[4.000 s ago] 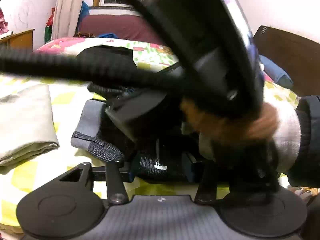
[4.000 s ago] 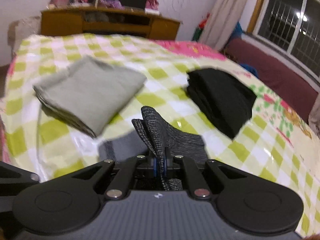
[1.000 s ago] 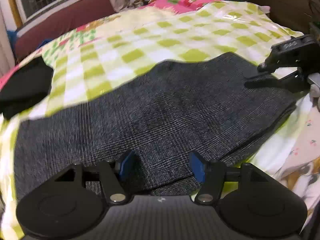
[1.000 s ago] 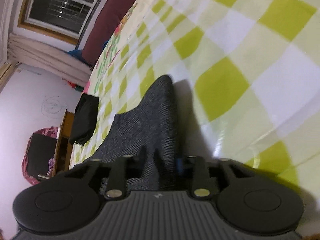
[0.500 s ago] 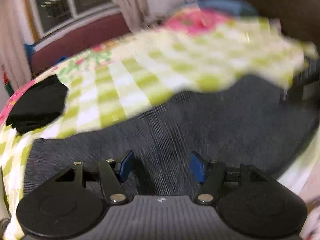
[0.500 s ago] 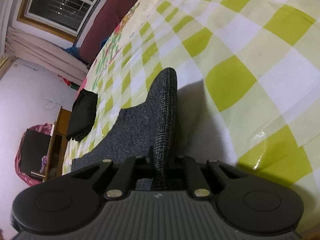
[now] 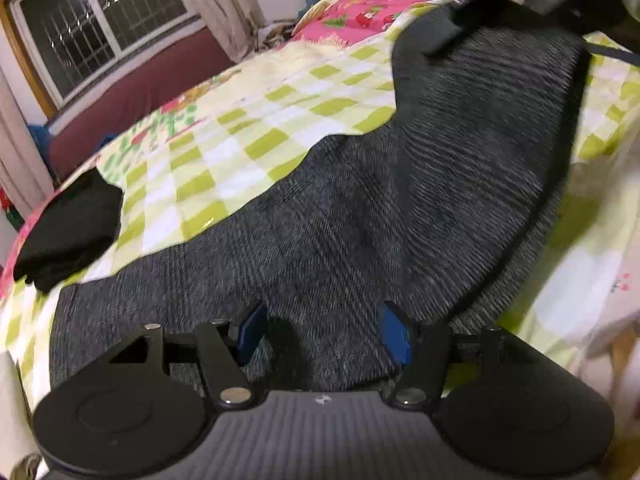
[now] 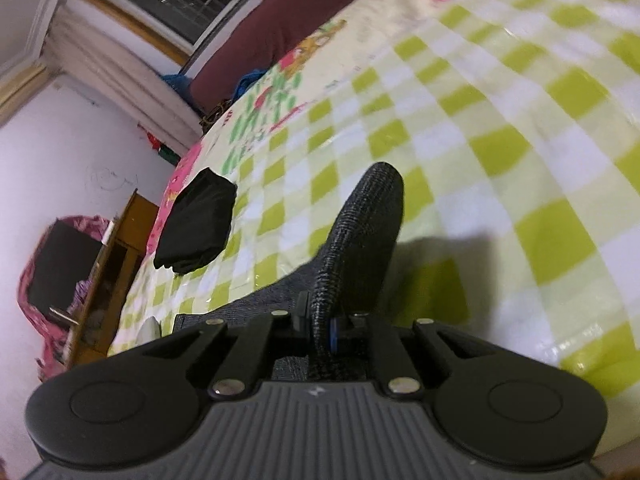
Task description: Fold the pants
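Note:
Dark grey checked pants [image 7: 340, 232] lie spread over the green-and-white checked bed cover [image 7: 240, 148]. My left gripper [image 7: 320, 332] is open, its blue pads just above the near part of the pants, holding nothing. In the left wrist view the far right end of the pants is lifted off the bed, with a dark blurred gripper [image 7: 472, 20] at its top. My right gripper [image 8: 320, 328] is shut on a raised fold of the pants [image 8: 360, 232], which stands up above the bed cover [image 8: 500, 140].
A folded black garment [image 7: 68, 228] lies on the far left of the bed; it also shows in the right wrist view [image 8: 196, 224]. A window [image 7: 100, 28], curtain and maroon sofa back are beyond. A wooden cabinet [image 8: 108, 272] stands by the wall.
The right end of the pants has been lifted off the bed. My right gripper closed on the pants edge and raised it. My left gripper stayed open over the near part.

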### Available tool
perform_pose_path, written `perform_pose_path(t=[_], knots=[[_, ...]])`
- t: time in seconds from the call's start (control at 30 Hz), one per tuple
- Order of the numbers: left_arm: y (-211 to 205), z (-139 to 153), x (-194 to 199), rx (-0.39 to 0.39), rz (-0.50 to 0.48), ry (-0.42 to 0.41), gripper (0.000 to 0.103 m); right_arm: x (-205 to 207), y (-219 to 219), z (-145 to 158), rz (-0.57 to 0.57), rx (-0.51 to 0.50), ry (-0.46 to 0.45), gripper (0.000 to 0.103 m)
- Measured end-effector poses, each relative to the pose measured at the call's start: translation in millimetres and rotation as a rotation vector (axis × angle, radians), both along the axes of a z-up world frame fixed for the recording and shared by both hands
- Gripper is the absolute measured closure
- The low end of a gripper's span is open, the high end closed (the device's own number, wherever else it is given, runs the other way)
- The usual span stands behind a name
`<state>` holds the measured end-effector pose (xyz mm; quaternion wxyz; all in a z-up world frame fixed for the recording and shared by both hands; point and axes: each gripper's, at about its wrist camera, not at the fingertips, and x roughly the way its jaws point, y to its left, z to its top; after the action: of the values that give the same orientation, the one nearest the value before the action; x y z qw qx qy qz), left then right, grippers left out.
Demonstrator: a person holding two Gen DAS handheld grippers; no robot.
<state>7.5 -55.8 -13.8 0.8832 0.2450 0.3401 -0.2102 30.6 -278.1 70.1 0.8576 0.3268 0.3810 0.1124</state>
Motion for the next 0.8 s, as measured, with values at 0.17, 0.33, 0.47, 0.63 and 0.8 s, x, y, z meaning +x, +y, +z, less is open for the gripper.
perform_pose_path(t=[0.17,0.33,0.47,0.63,0.8], knots=[[36.7,23.3,-17.0,-0.05,0.051,-0.018,0.027,20.5,55.3,29.7,0.125,-0.103,-0.064,0.094],[92.5,33.1,-12.1,-0.098,0.221,-0.002,0.027,45.1,136.9,47.4,0.28,-0.225,-0.107,0.093],[123.8,24.3,5.7,-0.083,0.338,0.016,0.025,60.0,203.1,46.2,0.405,-0.29,-0.102,0.094],[143.1,18.4,11.1,-0.174,0.352,0.07,0.025,74.6,270.6,29.5,0.527,-0.369,-0.056,0.093],[153.7,17.0,14.5,-0.242,0.355,0.101,0.025,86.2,312.8,3.7,0.562,-0.421,-0.013,0.093]])
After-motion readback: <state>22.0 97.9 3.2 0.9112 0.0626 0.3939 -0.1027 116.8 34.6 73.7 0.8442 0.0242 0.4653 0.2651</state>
